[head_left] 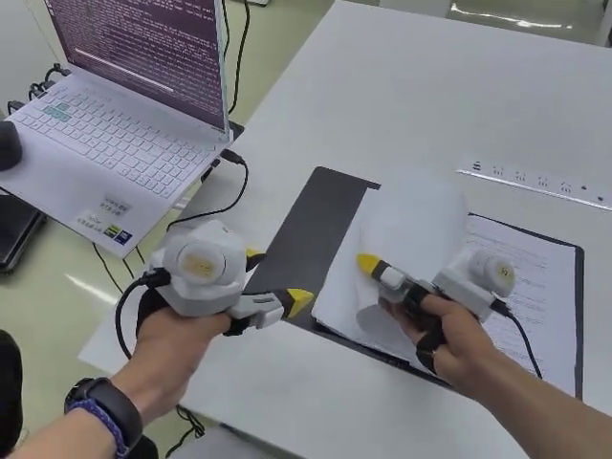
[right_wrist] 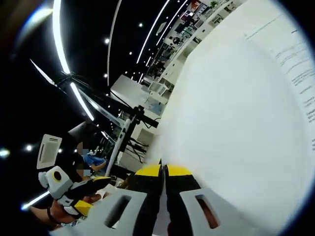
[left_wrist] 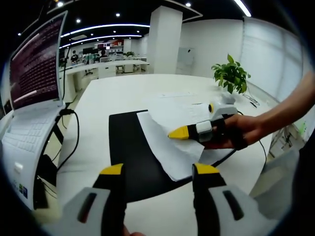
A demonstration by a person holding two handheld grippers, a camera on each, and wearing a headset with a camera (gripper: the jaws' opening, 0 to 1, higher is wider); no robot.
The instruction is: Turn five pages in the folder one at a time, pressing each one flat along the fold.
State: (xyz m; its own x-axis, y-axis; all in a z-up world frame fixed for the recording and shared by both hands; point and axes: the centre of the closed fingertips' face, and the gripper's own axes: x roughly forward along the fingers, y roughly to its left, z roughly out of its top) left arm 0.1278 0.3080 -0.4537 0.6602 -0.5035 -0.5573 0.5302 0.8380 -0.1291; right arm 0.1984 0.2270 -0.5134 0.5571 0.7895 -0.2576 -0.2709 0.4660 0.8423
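I am watching the black folder (head_left: 306,234) lying open on the white table (head_left: 402,86), close to the table's near edge. My right claw (head_left: 368,261) is clenched on a white page (head_left: 411,229). In the right gripper view its two yellow-tipped jaws are pressing together with the sheet's edge pinched between them, and the pale sheet is spreading away above them. The page is bowing up over the middle of the folder, and its near-left part is hanging above the bare black left cover rather than lying on it. To the right of it, a printed page (head_left: 535,277) is lying flat on the folder's right half.

My left claw (head_left: 277,279) is released, its jaws standing wide apart. It is hovering just off the folder's near-left edge and pointing toward it, and in the left gripper view the black cover is showing between the jaws. It seems to be sitting slightly above the table, though I cannot be sure from these angles.

Past the table's left edge a laptop (head_left: 115,124) is standing open with text on its screen. A black cable (head_left: 225,196) is running from its side. A white power strip (head_left: 535,180) is lying toward the table's far right edge.
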